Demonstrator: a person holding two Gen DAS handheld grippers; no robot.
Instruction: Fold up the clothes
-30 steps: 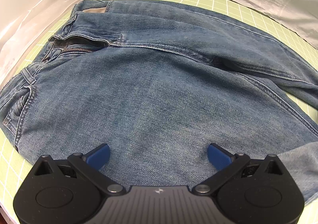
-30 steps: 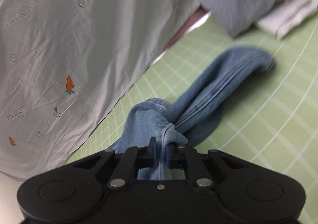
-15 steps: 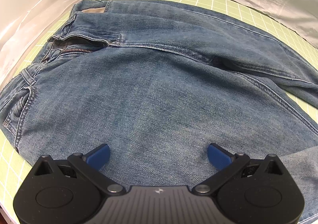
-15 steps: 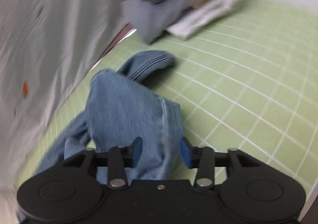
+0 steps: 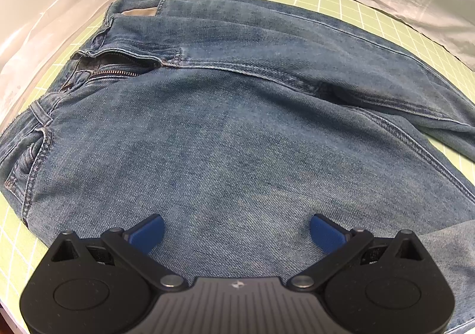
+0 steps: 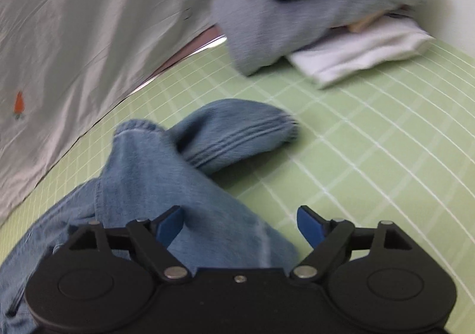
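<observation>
Open green mat [image 6: 371, 156] right of the jeans [image 6: 184, 179], white sheet [image 6: 74, 37] walling the left, clothes pile [image 6: 311, 22] blocking the far corner.

Your left hand-held gripper [image 5: 236, 228] and right hand-held gripper [image 6: 239, 222] both show matte black housings with twin round discs, silver pivot screws, angled linkage arms and blue finger pads [image 5: 147, 231], the left one ribbed grey centrally.
</observation>
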